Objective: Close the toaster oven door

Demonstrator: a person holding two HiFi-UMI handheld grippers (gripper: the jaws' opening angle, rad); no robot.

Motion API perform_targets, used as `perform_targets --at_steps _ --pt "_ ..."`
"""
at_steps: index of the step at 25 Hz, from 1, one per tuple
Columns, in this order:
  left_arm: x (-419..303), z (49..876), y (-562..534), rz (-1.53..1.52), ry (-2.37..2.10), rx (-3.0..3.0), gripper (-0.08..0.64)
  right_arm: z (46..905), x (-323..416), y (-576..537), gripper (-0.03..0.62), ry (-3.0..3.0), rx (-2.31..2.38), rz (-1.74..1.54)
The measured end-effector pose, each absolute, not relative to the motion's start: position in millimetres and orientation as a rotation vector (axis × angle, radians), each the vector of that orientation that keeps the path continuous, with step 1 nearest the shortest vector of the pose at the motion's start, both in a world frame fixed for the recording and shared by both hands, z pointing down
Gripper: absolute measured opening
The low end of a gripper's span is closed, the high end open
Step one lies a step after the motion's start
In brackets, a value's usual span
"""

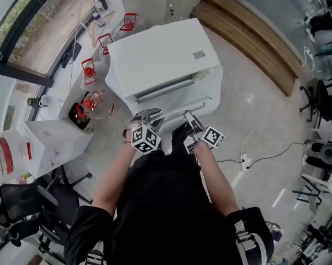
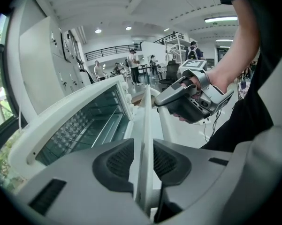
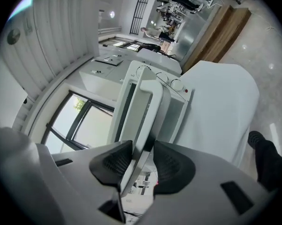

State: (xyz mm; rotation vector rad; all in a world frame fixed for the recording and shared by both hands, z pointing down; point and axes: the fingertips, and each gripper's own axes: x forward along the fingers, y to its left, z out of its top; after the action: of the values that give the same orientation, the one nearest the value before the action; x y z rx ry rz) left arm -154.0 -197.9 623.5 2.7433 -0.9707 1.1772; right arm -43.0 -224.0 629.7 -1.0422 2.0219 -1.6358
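Note:
A white toaster oven (image 1: 160, 57) stands on a white cabinet, its door (image 1: 174, 105) hanging partly open toward me. My left gripper (image 1: 149, 116) holds the door's front edge on the left, and my right gripper (image 1: 191, 120) holds it on the right. In the left gripper view the thin white door (image 2: 147, 116) runs between the pads, left gripper (image 2: 143, 161) shut on it, with the oven's racks (image 2: 84, 130) to the left and the right gripper (image 2: 187, 100) beyond. In the right gripper view the door (image 3: 148, 102) sits between the pads of the right gripper (image 3: 141, 161); the oven's knobs (image 3: 176, 85) show behind.
A counter (image 1: 66, 76) under the window at the left carries several red-handled jars (image 1: 89, 70). An office chair (image 1: 22, 203) stands at the lower left. Cables (image 1: 254, 153) lie on the floor to the right, and a wooden step (image 1: 254, 32) runs behind. People stand far off (image 2: 131, 64).

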Motion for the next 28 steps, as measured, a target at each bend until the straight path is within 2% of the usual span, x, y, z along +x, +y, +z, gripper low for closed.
perform_targets --at_steps 6,17,28 --pt "-167.1 608.4 -222.4 1.148 -1.028 2.709 0.11 615.5 -52.7 -246.3 0.153 2.028 -0.987 -1.667" --pt "-182.0 587.1 -245.1 1.293 -1.093 2.705 0.119 593.1 -70.5 -272.2 0.153 2.035 -0.831 -1.722" --pt "-200.8 557.7 -251.4 1.173 -1.238 2.68 0.115 580.5 -81.8 -291.3 0.15 2.051 -0.814 -1.694"
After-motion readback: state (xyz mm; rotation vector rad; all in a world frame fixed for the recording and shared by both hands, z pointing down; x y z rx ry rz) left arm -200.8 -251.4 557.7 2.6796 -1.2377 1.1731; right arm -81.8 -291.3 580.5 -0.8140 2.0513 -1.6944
